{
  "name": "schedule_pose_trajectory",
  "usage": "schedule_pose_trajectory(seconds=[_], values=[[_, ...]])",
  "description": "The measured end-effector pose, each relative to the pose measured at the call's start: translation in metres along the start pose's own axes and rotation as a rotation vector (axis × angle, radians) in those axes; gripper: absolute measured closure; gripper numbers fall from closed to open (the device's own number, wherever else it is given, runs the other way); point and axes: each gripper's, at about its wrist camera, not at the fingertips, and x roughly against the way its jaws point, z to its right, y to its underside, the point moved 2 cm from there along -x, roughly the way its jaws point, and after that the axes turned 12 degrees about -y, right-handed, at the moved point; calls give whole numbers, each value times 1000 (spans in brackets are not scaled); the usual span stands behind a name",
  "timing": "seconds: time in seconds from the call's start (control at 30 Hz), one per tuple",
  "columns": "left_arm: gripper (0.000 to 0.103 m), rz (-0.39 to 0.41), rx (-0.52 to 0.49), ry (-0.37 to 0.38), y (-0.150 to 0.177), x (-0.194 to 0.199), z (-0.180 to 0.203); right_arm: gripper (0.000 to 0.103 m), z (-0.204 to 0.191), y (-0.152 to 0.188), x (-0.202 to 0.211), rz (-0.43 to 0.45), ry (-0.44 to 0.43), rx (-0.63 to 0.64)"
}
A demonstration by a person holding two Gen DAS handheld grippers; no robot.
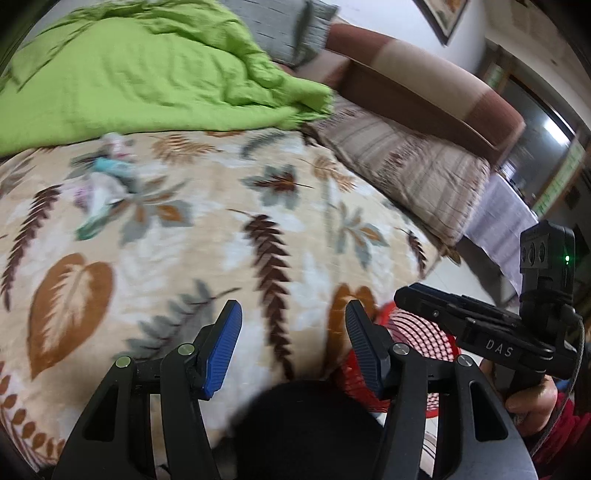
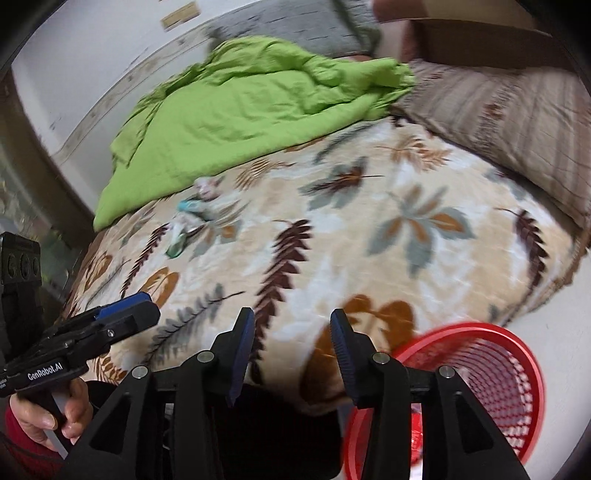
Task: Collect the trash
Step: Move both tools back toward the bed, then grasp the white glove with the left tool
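Trash wrappers (image 1: pixel 107 192) lie on the leaf-print blanket (image 1: pixel 229 236), at ten o'clock from the left gripper (image 1: pixel 293 332). Both it and the right gripper (image 2: pixel 291 336) angle downward, jaws apart, nothing between. Red basket (image 2: pixel 491 373) at four o'clock; green quilt (image 2: pixel 236 110) beyond.

Black gripper (image 1: pixel 293 314), blue pads (image 1: pixel 221 354); red sleeve (image 2: pixel 22 458).

A beige leaf-print blanket (image 1: pixel 207 229) is spread over the bed. A crumpled green quilt (image 1: pixel 140 74) is piled at its far side, beside 1 striped brown pillow (image 2: pixel 509 122). A grey pillow (image 2: pixel 280 29) is seen behind.
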Motion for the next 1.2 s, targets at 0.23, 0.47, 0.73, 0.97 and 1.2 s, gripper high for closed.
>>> schedule_pose_trajectory(seconds=[0.23, 0.47, 0.73, 0.97, 1.2], values=[[46, 35, 145, -101, -15, 8, -76, 56, -31, -13, -44, -58, -48, 59], [44, 47, 277, -219, -49, -12, -147, 48, -54, -35, -74, -79, -73, 115], [43, 11, 377, -246, -91, -78, -184, 48, -61, -52, -99, -100, -88, 146], [44, -45, 393, -298, -115, -144, -194, 47, -47, -66, -112, -109, -68, 133], [84, -33, 336, -337, -103, -152, -202, 47, -49, -82, -128, -116, -75, 147]])
